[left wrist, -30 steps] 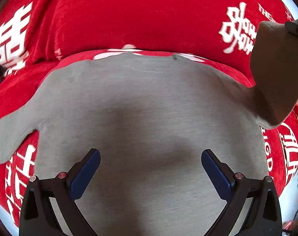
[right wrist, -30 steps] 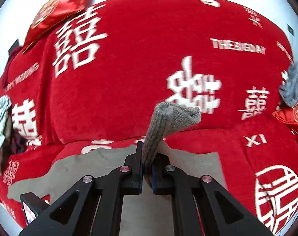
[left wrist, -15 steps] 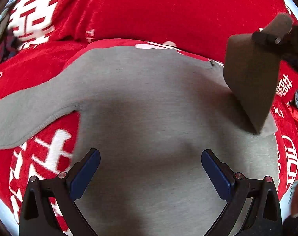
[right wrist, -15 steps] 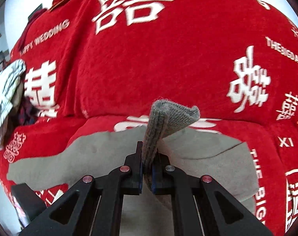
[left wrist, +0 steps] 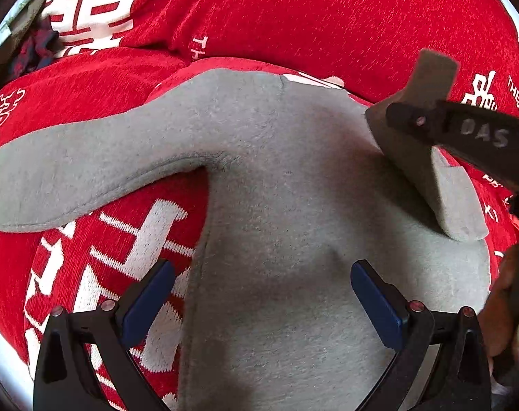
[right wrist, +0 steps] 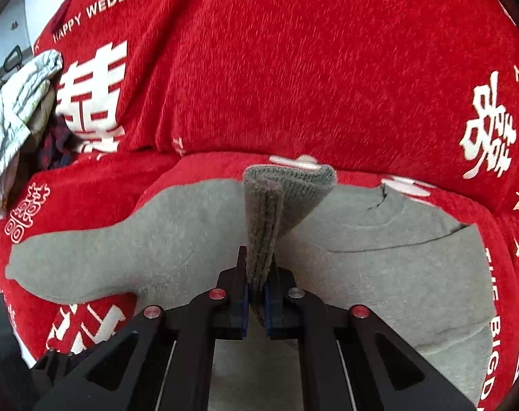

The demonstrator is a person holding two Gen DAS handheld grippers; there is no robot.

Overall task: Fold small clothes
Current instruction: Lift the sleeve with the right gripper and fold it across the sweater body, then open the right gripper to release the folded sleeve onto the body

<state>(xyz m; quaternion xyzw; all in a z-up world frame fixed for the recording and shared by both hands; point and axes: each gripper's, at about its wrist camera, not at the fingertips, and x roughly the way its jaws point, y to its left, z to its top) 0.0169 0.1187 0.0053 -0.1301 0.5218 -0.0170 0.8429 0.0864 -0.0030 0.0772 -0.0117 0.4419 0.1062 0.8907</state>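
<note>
While clamped — grey sleeve cuff (right wrist: 263, 226) upright

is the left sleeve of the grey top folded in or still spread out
Spread out. The left sleeve lies flat, reaching sideways off the grey top onto the red cover, with no fold across it.

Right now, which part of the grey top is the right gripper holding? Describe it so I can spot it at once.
Start from the red sofa cover with white lettering; the grey top lies spread on it. Over the top's middle, the right gripper is shut on the ribbed cuff of one sleeve. Unlike the other sleeve, lying flat to the left, this one stands up, folded inward.
</note>
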